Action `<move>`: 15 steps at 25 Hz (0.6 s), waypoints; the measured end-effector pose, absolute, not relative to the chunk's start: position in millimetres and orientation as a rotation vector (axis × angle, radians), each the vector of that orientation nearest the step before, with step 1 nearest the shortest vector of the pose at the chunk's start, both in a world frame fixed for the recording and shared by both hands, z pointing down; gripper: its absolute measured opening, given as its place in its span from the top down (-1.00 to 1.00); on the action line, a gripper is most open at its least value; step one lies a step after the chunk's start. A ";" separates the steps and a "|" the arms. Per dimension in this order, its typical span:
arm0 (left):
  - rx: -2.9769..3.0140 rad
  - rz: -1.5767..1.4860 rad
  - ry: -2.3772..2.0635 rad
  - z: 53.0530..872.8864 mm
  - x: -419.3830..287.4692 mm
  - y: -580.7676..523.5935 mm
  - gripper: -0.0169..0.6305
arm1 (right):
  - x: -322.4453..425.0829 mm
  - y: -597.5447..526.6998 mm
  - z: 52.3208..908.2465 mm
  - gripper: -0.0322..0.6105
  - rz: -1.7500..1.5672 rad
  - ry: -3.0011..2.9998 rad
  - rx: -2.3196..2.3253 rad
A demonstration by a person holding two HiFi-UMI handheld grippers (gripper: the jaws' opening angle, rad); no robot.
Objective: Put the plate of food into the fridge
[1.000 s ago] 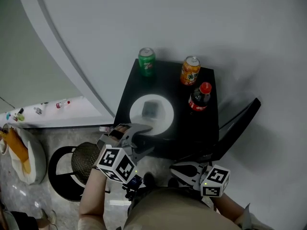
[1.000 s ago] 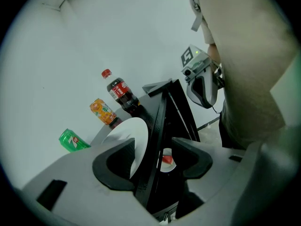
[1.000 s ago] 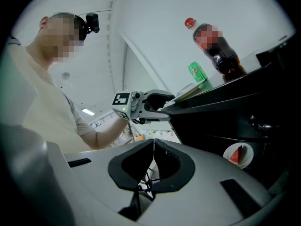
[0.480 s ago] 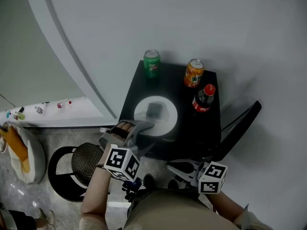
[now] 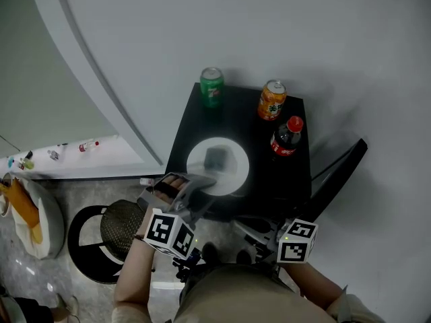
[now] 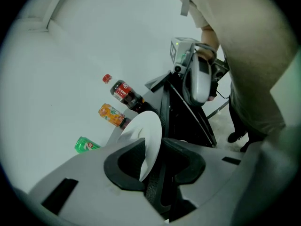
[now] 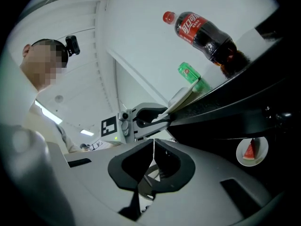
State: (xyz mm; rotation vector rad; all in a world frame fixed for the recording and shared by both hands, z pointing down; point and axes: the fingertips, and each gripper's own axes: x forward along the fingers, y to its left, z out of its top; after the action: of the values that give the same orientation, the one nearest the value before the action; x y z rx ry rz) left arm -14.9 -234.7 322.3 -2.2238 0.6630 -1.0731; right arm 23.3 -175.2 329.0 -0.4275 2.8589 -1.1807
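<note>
White plate [image 5: 234,175] carrying a food item, blurred, sits on the black surface [image 5: 269,180], in front of the green can [image 5: 211,86], orange can [image 5: 272,100] and cola bottle [image 5: 285,136]. Left gripper [image 6: 151,147] fingers have just been closing and now clamp the plate's near rim. Right gripper [image 7: 153,147] fingers are clenched together, empty, low beside the surface's front edge.

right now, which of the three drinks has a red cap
The cola bottle, dark and the only bottle; the green can and the orange can behind it have flat metal tops, no cap.
</note>
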 end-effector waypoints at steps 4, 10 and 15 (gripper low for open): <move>-2.226 -1.039 0.666 319.4 -15.1 -228.6 0.67 | 20.6 -188.1 322.4 0.83 -1.227 2.781 -0.485; -2.230 -1.016 0.653 318.0 -14.9 -222.7 0.68 | 22.4 -206.2 313.6 0.79 -1.361 2.599 -0.571; -2.226 -0.997 0.639 316.8 -14.5 -216.2 0.69 | 19.5 -216.4 315.8 0.45 -1.497 2.464 -0.611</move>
State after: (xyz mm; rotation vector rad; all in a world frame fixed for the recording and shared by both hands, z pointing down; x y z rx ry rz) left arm -14.5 -216.2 316.8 -2.2264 0.6389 -0.9975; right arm 19.5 -216.4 315.8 -0.6114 2.4642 -1.4967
